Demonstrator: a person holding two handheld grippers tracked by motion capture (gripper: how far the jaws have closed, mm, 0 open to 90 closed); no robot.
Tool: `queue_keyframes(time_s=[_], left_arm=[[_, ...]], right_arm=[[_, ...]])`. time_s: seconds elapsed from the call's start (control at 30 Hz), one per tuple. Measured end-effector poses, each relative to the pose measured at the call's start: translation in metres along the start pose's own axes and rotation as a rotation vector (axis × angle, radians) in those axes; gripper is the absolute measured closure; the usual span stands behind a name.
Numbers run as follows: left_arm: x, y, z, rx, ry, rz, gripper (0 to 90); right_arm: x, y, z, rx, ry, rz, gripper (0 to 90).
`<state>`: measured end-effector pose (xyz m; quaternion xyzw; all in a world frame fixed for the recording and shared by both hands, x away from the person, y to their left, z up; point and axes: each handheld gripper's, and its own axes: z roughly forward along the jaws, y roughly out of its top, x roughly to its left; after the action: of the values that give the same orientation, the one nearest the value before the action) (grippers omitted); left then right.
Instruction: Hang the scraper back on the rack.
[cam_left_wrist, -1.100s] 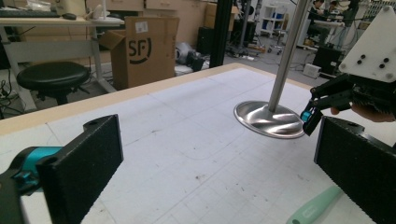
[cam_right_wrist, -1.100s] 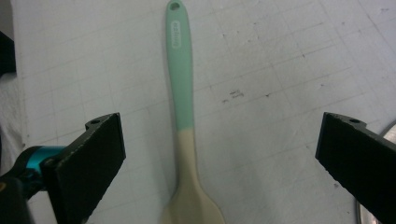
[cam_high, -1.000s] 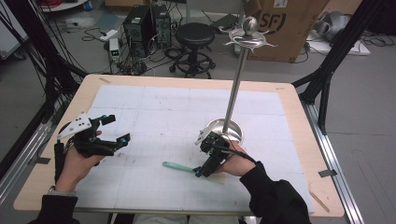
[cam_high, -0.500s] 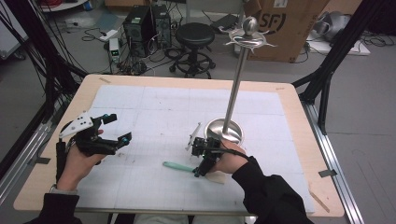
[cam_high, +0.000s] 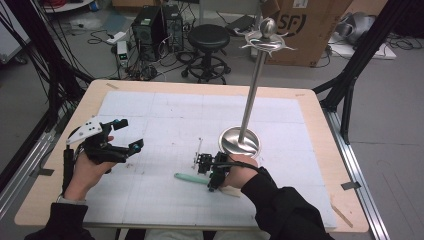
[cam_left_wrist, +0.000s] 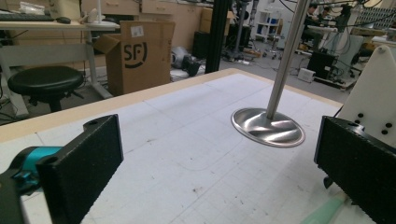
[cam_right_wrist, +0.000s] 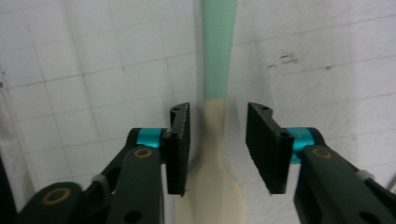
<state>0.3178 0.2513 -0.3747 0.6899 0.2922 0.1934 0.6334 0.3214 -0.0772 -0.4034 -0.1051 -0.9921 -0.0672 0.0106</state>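
A flat utensil with a green handle (cam_high: 186, 177) and a cream end lies on the white gridded mat near the table's front. My right gripper (cam_high: 212, 184) hangs just over it, open. In the right gripper view the jaws (cam_right_wrist: 218, 112) stand either side of the utensil where its green part (cam_right_wrist: 218, 46) meets the cream part (cam_right_wrist: 212, 182), with a gap on both sides. My left gripper (cam_high: 131, 134) is held open above the left of the mat, nothing between its pads (cam_left_wrist: 81, 163). The utensil's green tip (cam_left_wrist: 327, 212) shows low in the left gripper view.
A steel stand with a round base (cam_high: 241, 141) and a tall pole topped by hooks (cam_high: 267, 40) rises just behind my right hand; its base (cam_left_wrist: 268, 128) faces the left gripper. A stool (cam_high: 208, 37), a cardboard box (cam_high: 305, 25) and computers sit on the floor beyond the far edge.
My right gripper has moved left and toward the front edge, away from the stand's base, and come down over the utensil. The left gripper has hardly moved.
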Motion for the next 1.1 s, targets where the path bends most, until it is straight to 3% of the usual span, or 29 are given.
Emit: queue_keyframes(time_s=[0.23, 0.47, 0.6, 0.7, 0.9, 1.03, 1.1], left_arm=[[0.002, 0.001, -0.001, -0.012, 0.008, -0.003, 1.7], [0.001, 0.000, 0.001, 0.000, 0.004, -0.005, 1.7], [0.001, 0.000, 0.000, -0.005, 0.004, -0.004, 1.7], [0.002, 0.000, 0.000, -0.005, 0.006, -0.006, 1.7], [0.002, 0.000, 0.001, -0.002, 0.007, -0.006, 1.7], [0.003, 0.000, 0.000, -0.005, 0.011, -0.006, 1.7], [0.003, 0.000, 0.000, -0.003, 0.011, -0.005, 1.7]], right_arm=[[-0.003, 0.001, 0.002, 0.017, -0.009, 0.006, 68.9], [0.003, 0.002, 0.003, 0.052, -0.035, 0.035, 74.6], [0.002, 0.001, 0.003, 0.050, -0.019, 0.054, 80.0], [0.000, -0.001, 0.002, 0.032, -0.003, 0.076, 80.6], [-0.001, -0.009, 0.001, -0.016, -0.009, 0.076, 80.8], [-0.003, -0.021, -0.008, -0.083, -0.013, 0.104, 80.8], [-0.006, -0.029, -0.014, -0.143, -0.022, 0.088, 80.8]])
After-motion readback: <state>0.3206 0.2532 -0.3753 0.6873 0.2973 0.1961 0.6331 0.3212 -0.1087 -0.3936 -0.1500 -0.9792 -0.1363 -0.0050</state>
